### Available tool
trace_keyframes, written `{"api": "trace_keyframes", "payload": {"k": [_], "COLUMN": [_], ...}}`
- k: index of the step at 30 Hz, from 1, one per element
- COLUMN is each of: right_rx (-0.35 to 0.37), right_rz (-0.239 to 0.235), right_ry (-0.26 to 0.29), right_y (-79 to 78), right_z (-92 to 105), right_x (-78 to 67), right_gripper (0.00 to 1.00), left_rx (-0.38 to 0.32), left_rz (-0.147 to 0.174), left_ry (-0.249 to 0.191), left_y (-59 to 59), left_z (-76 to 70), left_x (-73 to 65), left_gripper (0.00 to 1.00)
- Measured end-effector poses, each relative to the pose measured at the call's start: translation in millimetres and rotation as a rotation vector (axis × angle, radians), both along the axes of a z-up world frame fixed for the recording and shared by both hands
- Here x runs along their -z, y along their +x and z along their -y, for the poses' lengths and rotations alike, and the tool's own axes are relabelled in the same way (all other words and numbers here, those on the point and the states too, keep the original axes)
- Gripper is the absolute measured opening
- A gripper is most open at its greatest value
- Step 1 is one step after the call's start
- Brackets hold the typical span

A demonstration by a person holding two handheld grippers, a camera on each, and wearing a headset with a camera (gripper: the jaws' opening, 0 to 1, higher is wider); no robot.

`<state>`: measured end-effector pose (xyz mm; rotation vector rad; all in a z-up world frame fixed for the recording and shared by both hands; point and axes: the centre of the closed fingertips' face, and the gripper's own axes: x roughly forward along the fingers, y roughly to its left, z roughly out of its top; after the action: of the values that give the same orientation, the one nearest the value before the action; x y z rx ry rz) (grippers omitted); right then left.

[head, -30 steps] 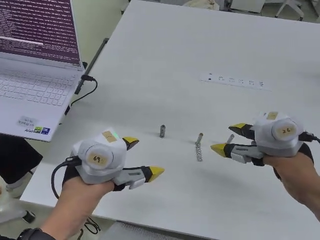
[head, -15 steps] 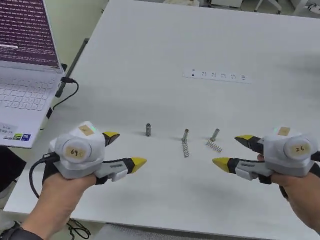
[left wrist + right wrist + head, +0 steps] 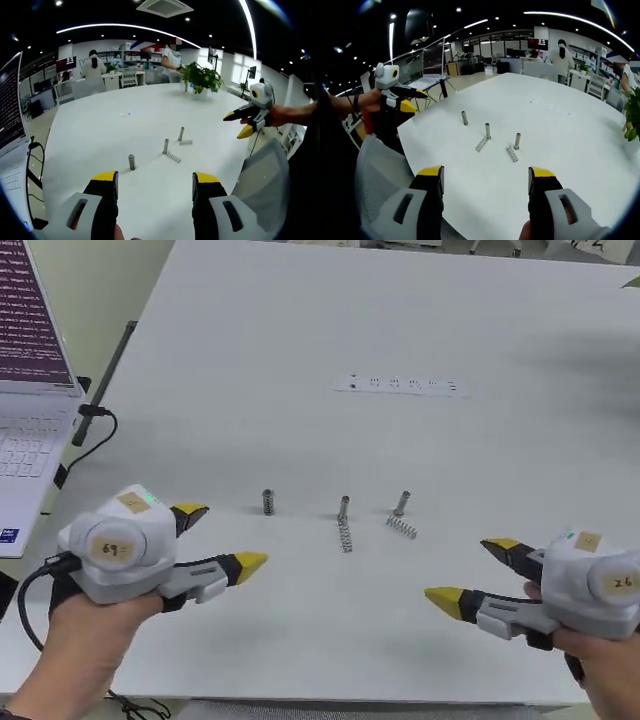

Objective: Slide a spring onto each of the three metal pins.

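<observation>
L gripper [image 3: 220, 536] and R gripper [image 3: 472, 572] hover over the near edge of the white table [image 3: 300, 360], both w/ jaws wide apart, holding nothing. Three pins stand upright in a row further in, btwn them: left pin [image 3: 268, 502] looks ribbed, seemingly w/ a spring coiled around it; a loose spring [image 3: 345, 536] lies flat at the foot of the middle pin [image 3: 344, 506], and a second spring [image 3: 402, 528] lies flat just beside the right pin [image 3: 402, 502]

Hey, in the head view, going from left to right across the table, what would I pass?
laptop → left gripper → left pin → middle pin → right pin → right gripper
</observation>
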<state>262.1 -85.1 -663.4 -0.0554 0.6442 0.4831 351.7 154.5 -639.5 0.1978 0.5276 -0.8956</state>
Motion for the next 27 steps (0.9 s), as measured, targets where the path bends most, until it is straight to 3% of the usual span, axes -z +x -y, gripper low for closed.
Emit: {"api": "trace_keyframes", "payload": {"k": [12, 27], "right_rx": [0.015, 0.03], "right_rz": [-0.012, -0.023], "right_ry": [0.017, 0.016], "right_y": [-4.4, -6.8], "right_z": [-1.8, -1.5], "right_x": [1.6, 1.8], "right_gripper": [0.68, 0.68], "left_rx": [0.021, 0.065], "left_rz": [-0.024, -0.063], "left_ry": [-0.006, -0.011], "left_y": [-1.6, 3.8], "left_z": [17.1, 32.4], "left_x": [2.3, 15.4], "left_gripper": [0.54, 0.53]}}
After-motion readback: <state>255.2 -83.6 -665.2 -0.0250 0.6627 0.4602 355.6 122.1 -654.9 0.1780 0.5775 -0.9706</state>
